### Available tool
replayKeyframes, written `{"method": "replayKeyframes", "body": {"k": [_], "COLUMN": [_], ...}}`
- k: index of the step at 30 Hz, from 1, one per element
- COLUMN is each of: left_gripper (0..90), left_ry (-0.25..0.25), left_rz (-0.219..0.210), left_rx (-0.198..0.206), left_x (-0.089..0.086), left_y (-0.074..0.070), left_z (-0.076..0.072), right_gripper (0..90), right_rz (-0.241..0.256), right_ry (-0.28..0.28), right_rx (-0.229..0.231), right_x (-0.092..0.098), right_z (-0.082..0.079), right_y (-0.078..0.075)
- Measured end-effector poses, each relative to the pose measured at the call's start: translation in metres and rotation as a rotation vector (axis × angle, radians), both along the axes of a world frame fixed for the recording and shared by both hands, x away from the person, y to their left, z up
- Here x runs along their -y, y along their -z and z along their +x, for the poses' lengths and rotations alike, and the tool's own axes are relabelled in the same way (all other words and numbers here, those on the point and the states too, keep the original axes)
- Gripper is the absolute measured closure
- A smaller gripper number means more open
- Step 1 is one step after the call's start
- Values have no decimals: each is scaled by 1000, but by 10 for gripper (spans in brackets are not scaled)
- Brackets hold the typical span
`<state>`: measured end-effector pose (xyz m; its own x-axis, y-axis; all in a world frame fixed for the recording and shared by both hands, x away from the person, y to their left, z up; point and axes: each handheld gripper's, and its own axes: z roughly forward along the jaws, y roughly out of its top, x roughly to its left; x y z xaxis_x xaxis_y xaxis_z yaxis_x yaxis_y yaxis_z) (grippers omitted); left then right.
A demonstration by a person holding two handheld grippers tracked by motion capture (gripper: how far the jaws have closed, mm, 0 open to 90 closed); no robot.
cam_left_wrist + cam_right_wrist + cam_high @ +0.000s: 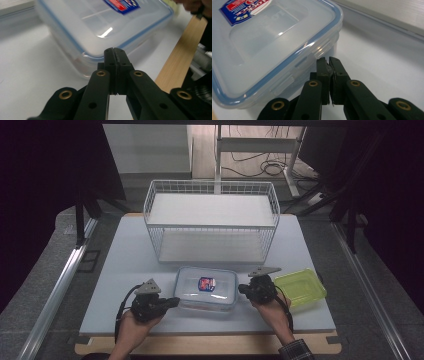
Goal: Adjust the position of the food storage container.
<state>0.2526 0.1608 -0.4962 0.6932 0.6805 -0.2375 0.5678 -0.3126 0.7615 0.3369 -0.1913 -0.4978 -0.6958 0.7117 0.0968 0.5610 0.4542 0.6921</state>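
Both pairs of fingers are pressed together with nothing between them. Seen in the left gripper view, the left gripper [113, 51] has its black fingers [110, 58] flat against each other, their tips right at the near corner of the clear lidded container [100, 27], just at or against its lower rim; whether they actually touch it is hard to tell. In the right gripper view the right gripper [329, 60] shows the same closed stance, the fingers [338, 71] meeting along their length, with the tips next to one of the container's side latches [322, 48], close beside it and apparently not clamped on it. From the high view the container [206, 289] sits flat on the pale table [125, 270] near the front edge, a blue seal running round its lid and a red and blue label [206, 283] in the middle of the lid. The left gripper [172, 302] comes at it from its left end and the right gripper [242, 289] from its right end, each held in a hand [132, 325]. Just to the right of the right gripper lies a green lid or tray [300, 289], flat on the table. Behind the container stands a white wire basket shelf [210, 220] with two levels, well apart from both grippers.
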Motion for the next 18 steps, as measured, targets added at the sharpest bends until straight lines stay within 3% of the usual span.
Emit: {"method": "replayKeyframes", "body": {"k": [3,5,7,9,13,15,18], "left_gripper": [881,880,883,882,872,893,896], "left_ry": [-24,-82,-126,-164,-136,-145,-101], "left_rz": [16,10,23,51,88,135,110], "left_rx": [51,69,70,40,-11,-9,-40], "left_x": [-2,-12,-20,-25,-19,-12,-8], "left_y": [-4,-5,-3,4,15,16,17], "left_z": [-1,1,4,11,20,19,16], "right_gripper": [867,866,866,865,857,856,858], "right_rz": [-2,-5,-3,2,6,4,-5], "right_ry": [7,13,20,23,20,23,28], "right_rx": [3,9,6,5,0,1,9], "right_x": [-3,-5,-6,-6,-5,-5,-4], "right_z": [6,10,14,15,14,13,12], "right_y": [1,1,1,2,2,2,2]}}
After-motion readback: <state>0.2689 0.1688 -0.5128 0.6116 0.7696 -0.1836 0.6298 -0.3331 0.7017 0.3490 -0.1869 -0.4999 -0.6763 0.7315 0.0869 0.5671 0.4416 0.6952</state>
